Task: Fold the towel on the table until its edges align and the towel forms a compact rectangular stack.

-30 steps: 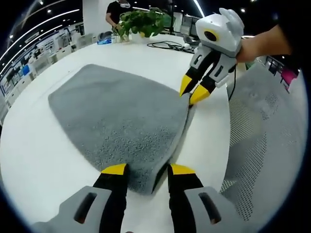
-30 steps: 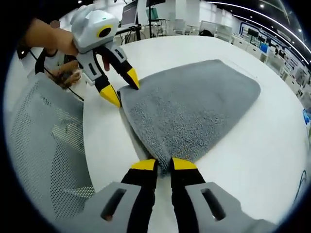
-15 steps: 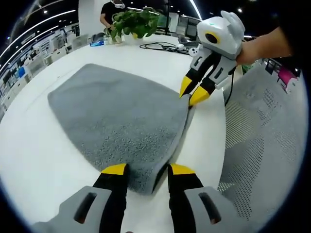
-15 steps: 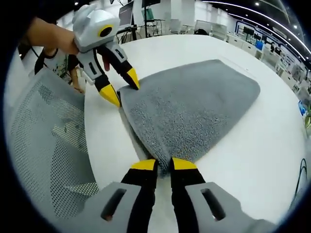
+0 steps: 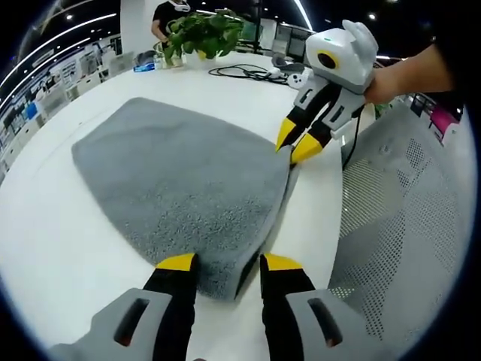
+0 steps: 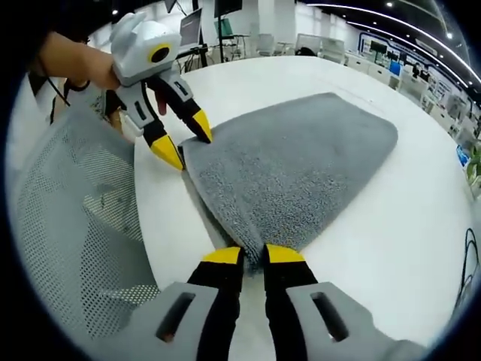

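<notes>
My left gripper (image 5: 224, 263), jaws spread, straddles the grey towel's (image 5: 180, 180) near corner at lower centre; my right gripper (image 6: 253, 254), jaws pinching, grips the other corner. Spread across the white table (image 5: 45, 248), the towel looks soft and limp, best held by its corners.

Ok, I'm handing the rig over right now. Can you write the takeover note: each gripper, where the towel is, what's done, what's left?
Left gripper: jaws astride one near corner of the grey towel, not fully shut on it.
Right gripper: shut on the other near corner.
Towel: lying on the white table, already doubled into two layers, near edge toward the mesh chair.
Done: one fold, both near corners taken up.
Left: probably carry those corners over to the far edge, line up the edges, repeat until it is a compact rectangle.
</notes>
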Demonstrator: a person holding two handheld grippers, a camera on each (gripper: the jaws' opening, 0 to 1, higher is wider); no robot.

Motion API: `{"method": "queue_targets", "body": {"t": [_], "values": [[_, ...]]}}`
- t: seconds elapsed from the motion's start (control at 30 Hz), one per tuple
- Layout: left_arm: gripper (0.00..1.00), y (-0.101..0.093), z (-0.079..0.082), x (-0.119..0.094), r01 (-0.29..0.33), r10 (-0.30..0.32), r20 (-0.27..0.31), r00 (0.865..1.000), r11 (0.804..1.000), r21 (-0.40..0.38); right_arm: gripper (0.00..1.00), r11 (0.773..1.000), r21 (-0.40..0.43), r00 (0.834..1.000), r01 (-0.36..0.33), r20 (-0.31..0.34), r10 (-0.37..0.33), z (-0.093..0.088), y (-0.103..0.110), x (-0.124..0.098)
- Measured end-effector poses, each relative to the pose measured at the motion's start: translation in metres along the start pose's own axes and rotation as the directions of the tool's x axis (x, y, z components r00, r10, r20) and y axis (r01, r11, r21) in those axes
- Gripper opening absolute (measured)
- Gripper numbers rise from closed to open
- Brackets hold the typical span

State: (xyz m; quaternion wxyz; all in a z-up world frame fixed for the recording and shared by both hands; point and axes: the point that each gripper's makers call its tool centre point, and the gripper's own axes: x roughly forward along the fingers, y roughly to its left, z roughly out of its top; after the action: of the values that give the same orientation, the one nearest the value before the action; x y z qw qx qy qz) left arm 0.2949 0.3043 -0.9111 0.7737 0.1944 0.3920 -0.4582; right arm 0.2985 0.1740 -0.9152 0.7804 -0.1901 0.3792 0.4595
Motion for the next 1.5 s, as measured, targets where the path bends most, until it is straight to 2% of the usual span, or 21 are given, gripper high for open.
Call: {"method": "queue_targets", "body": {"t": [0.23, 0.33, 0.47, 0.67, 0.8, 0.9, 1.2, 1.3, 1.5], "values": [[0.34, -0.007, 0.004, 0.004, -0.01, 0.01, -0.008, 1.0, 1.0, -0.01, 0.1, 1.0, -0.014, 1.0, -0.028, 0.006, 0.028, -0.007, 0.002, -0.006], [0.34, -0.008, 0.004, 0.005, -0.021, 0.021, -0.02, 1.0, 1.0, 0.003, 0.15, 0.999, -0.014, 0.999, -0.041, 0.019, 0.041, -0.008, 0.004, -0.007], [0.34, -0.008, 0.003, 0.005, -0.035, 0.036, -0.027, 0.999, 0.999, 0.015, 0.23, 0.996, -0.065, 0.998, -0.062, 0.03, 0.064, -0.008, 0.014, -0.007], [0.36, -0.01, 0.003, 0.006, -0.058, 0.058, -0.006, 0.998, 0.998, -0.004, 0.28, 0.983, -0.176, 0.998, -0.053, 0.023, 0.058, -0.011, 0.018, -0.006], [0.35, -0.011, 0.002, 0.007, -0.079, 0.08, -0.012, 0.997, 0.994, 0.077, 0.26, 0.972, -0.231, 0.999, -0.036, 0.018, 0.041, -0.013, 0.016, -0.006], [0.32, -0.01, 0.004, 0.007, -0.082, 0.083, -0.012, 0.997, 0.995, 0.055, 0.23, 0.958, -0.286, 1.0, -0.018, 0.016, 0.024, -0.013, 0.014, -0.006], [0.23, -0.013, 0.006, 0.008, -0.087, 0.089, -0.026, 0.996, 0.994, 0.059, 0.17, 0.953, -0.302, 1.0, 0.003, 0.015, 0.002, -0.015, 0.013, -0.007], [0.21, -0.015, 0.007, 0.009, -0.086, 0.088, -0.03, 0.996, 0.994, 0.063, 0.12, 0.943, -0.333, 1.0, 0.012, 0.006, -0.01, -0.014, 0.011, -0.007], [0.12, -0.013, 0.007, 0.009, -0.097, 0.099, -0.018, 0.995, 0.993, 0.061, 0.08, 0.947, -0.32, 1.0, 0.011, -0.018, -0.018, -0.013, 0.009, -0.008]]}}
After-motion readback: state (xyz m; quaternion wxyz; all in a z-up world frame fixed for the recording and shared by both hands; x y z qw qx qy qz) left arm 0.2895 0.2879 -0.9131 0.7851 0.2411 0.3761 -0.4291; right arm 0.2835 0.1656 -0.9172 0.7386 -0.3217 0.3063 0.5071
